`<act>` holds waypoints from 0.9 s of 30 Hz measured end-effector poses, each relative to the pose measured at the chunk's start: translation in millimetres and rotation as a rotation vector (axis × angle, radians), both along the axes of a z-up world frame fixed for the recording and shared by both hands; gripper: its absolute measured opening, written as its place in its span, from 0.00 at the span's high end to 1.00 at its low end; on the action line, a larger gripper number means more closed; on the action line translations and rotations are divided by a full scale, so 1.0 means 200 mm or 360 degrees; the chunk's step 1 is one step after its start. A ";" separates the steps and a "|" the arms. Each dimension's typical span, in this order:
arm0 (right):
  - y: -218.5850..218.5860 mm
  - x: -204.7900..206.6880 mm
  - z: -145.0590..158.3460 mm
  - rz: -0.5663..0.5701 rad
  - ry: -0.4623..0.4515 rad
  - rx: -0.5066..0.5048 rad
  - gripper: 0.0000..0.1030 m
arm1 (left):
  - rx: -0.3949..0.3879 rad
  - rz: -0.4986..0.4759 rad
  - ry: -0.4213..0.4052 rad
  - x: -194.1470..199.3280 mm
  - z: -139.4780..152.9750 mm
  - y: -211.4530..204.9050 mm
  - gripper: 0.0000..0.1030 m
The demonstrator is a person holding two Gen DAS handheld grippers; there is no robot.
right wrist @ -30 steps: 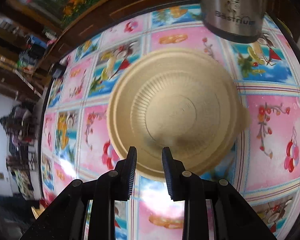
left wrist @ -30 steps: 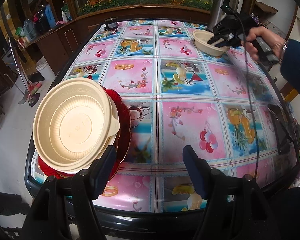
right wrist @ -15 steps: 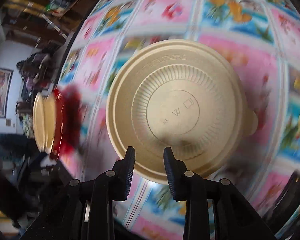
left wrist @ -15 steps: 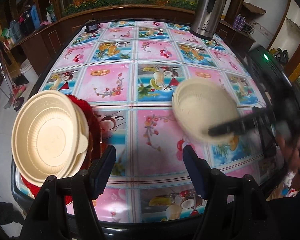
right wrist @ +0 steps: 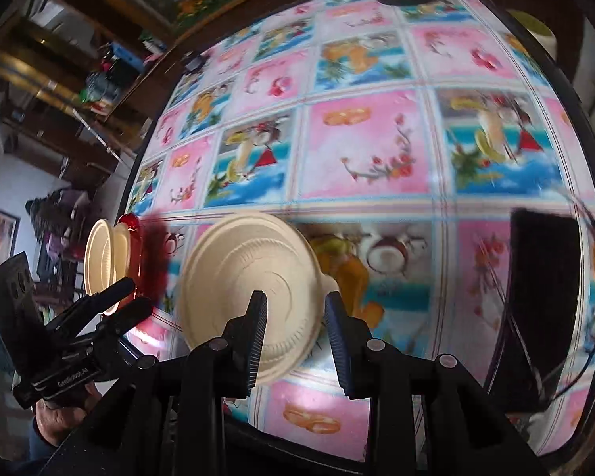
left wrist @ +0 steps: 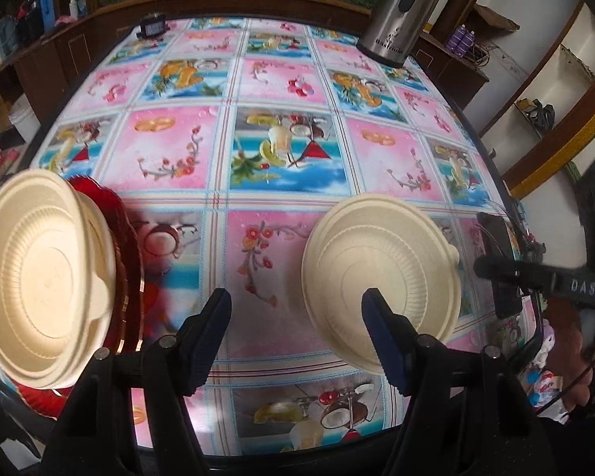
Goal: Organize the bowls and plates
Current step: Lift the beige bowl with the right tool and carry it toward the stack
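Note:
A stack of cream bowls (left wrist: 43, 277) sits on red plates (left wrist: 133, 269) at the table's near left corner; the right wrist view shows that stack (right wrist: 99, 261) too. A single cream bowl (left wrist: 377, 261) appears to sit on the tablecloth near the front, right of the middle. My left gripper (left wrist: 297, 309) hangs between the stack and this bowl. Its jaws are closing with nothing between them. My right gripper (right wrist: 293, 317) is open and empty, with the bowl (right wrist: 234, 273) just ahead and to its left. In the left wrist view the right gripper (left wrist: 484, 269) stands apart from the bowl's tab.
A steel thermos jug (left wrist: 400, 12) stands at the far right of the patterned tablecloth (left wrist: 170, 150). A small black device (left wrist: 150, 27) lies at the far left. A black flat slab (right wrist: 543, 317) lies by the right edge. A hand (right wrist: 55, 420) holds the left gripper.
The right gripper carried the single bowl from beside the jug to the near part of the table and let it go. The left gripper tilted toward the middle and its jaws narrowed a little.

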State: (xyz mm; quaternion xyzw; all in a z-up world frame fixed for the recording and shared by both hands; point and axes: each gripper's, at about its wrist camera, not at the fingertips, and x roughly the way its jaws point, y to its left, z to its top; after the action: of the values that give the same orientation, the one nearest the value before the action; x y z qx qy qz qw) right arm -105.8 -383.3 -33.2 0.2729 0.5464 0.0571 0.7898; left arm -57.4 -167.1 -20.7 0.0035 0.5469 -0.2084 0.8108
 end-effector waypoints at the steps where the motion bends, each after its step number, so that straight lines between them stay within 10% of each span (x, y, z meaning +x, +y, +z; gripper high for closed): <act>1: 0.01 -0.01 -0.02 -0.0003 0.0009 0.0004 0.68 | -0.0003 -0.0001 0.0020 0.01 -0.02 0.00 0.41; 23: 0.10 0.01 -0.16 0.0058 0.0076 -0.0074 0.68 | 0.0000 -0.0096 0.0089 0.05 -0.11 -0.09 0.45; 27: 0.12 0.03 -0.17 0.0089 0.0080 -0.0069 0.80 | 0.0054 -0.0149 0.0075 0.05 -0.13 -0.12 0.63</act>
State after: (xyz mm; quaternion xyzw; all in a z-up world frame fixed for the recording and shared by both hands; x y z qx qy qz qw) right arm -100.2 -359.7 -67.2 0.2415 0.5747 0.0603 0.7796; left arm -47.4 -191.7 -46.2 0.0378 0.5685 -0.2368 0.7870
